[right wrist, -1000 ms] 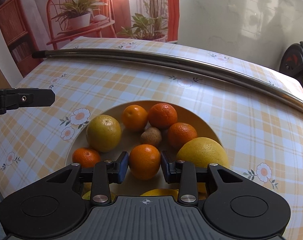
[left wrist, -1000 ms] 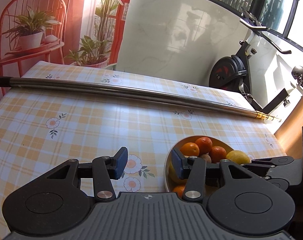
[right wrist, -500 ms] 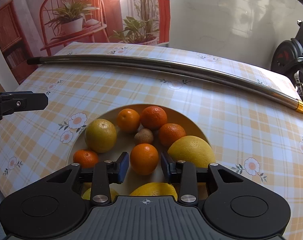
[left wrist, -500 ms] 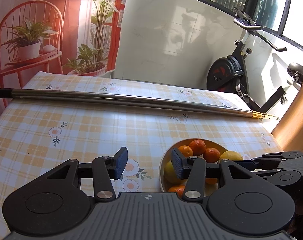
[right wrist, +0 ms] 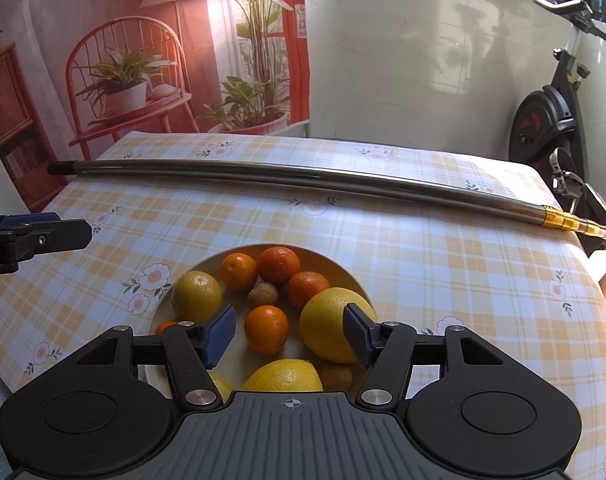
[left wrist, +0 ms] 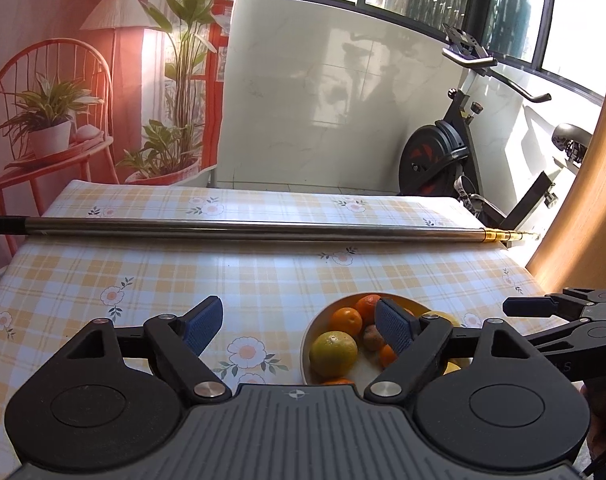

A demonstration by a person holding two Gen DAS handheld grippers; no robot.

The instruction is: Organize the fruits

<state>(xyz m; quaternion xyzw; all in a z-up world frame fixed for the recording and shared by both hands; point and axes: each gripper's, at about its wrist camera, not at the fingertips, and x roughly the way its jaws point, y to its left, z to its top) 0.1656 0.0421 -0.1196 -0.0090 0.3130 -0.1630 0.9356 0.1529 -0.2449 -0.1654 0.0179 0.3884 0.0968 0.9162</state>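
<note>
A cream bowl on the checked tablecloth holds several oranges, yellow citrus and small brown fruits. An orange lies in the bowl between and beyond the jaws of my right gripper, which is open, empty and raised above the near rim. A large yellow fruit lies by its right finger. My left gripper is open and empty, above the table left of the bowl. The right gripper also shows in the left wrist view at the right edge.
A long steel pole lies across the far part of the table, also in the left wrist view. An exercise bike stands beyond the right far corner. A printed backdrop with a red chair hangs behind the table.
Both grippers have risen and drawn back from the bowl. The right gripper opened wider, leaving the orange lying in the bowl. The left gripper also opened wider.
</note>
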